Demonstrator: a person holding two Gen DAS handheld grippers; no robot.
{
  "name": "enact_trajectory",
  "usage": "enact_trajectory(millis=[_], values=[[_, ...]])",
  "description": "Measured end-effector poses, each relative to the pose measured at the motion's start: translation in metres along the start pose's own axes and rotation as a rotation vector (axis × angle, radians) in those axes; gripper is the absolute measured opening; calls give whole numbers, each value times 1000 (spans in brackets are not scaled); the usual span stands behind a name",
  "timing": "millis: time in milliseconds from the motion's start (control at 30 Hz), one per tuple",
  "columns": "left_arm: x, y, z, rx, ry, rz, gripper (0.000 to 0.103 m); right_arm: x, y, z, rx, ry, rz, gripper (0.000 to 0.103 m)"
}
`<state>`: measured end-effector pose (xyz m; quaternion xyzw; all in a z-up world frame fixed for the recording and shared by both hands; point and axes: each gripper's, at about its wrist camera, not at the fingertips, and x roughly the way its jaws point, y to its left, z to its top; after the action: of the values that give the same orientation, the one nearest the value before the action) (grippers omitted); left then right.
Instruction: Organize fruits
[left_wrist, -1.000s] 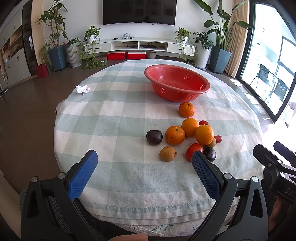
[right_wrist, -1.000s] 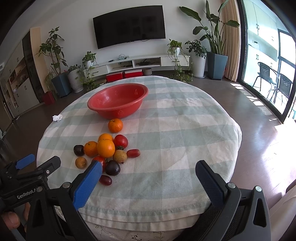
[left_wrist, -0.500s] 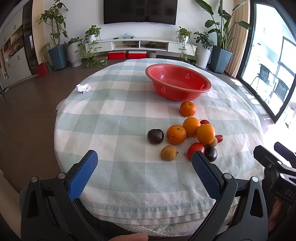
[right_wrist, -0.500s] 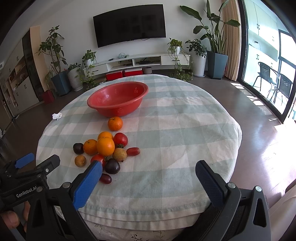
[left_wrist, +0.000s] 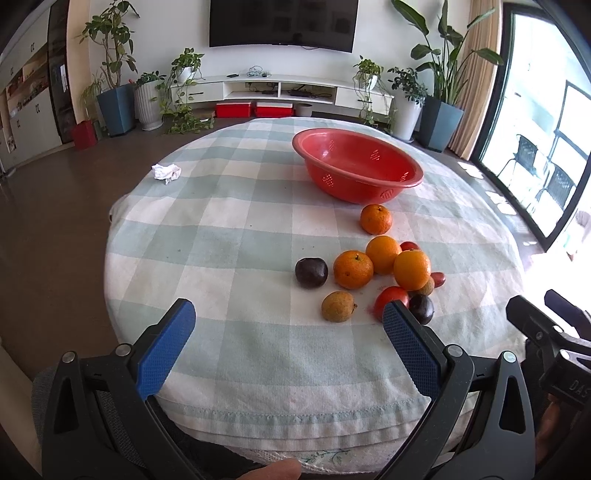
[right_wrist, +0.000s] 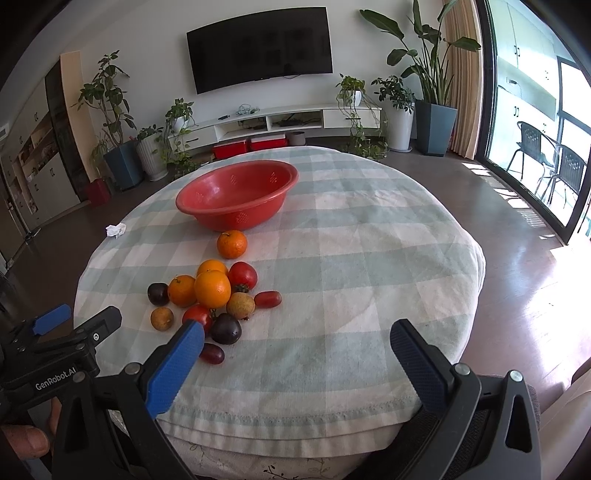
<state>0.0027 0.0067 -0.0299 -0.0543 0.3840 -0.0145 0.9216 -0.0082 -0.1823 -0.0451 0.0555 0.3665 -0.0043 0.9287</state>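
Both claws, left gripper and right gripper, gape empty at table edge; fruit cluster loose on checked cloth, just short of red basin.

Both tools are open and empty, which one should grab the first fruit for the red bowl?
Probably the left tool: the fruit pile lies just ahead of it, while it sits left of the right tool.
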Motion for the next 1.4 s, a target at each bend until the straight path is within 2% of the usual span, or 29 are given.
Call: enact_trajectory(millis=[67, 100, 133, 200, 267, 400, 533, 733, 767, 833, 900, 967, 1267, 1333, 1400], values=[[0, 8, 3, -24, -10, -117, 103, 2, 2, -3, -2, -1, 5, 103], [1, 8, 5, -6, -7, -152, 103, 1, 1, -4, -1, -3, 10, 103], [3, 8, 6, 23, -7, -156, 103, 0, 2, -5, 0, -7, 17, 103], [8, 5, 6, 81, 14, -105, 103, -1, 1, -8, 6, -16, 27, 103], [13, 6, 2, 122, 41, -89, 103, -4, 1, -11, 12, -24, 41, 103], [27, 14, 1, 125, 139, -44, 103, -5, 0, -21, 11, -32, 55, 103], [38, 13, 6, 138, 179, -98, 103, -3, -4, -25, 46, -1, 85, 103], [56, -11, 10, 234, 216, -143, 102, -2, -10, -22, 53, 36, 84, 92], [58, -14, 11, 242, 218, -160, 100, -2, -10, -21, 53, 39, 82, 92], [64, -18, 12, 260, 231, -183, 89, 0, -12, -18, 56, 50, 89, 90], [72, -20, 14, 268, 257, -205, 68, 2, -13, -15, 54, 62, 93, 89], [78, -19, 15, 262, 276, -234, 54, 2, -12, -13, 49, 69, 98, 87], [93, -24, 18, 275, 301, -264, 48, 10, -12, -4, 22, 80, 114, 86], [96, -26, 19, 282, 302, -261, 43, 14, -11, -2, 13, 85, 120, 86], [96, -27, 19, 294, 302, -257, 31, 15, -10, -2, 6, 86, 126, 85]])
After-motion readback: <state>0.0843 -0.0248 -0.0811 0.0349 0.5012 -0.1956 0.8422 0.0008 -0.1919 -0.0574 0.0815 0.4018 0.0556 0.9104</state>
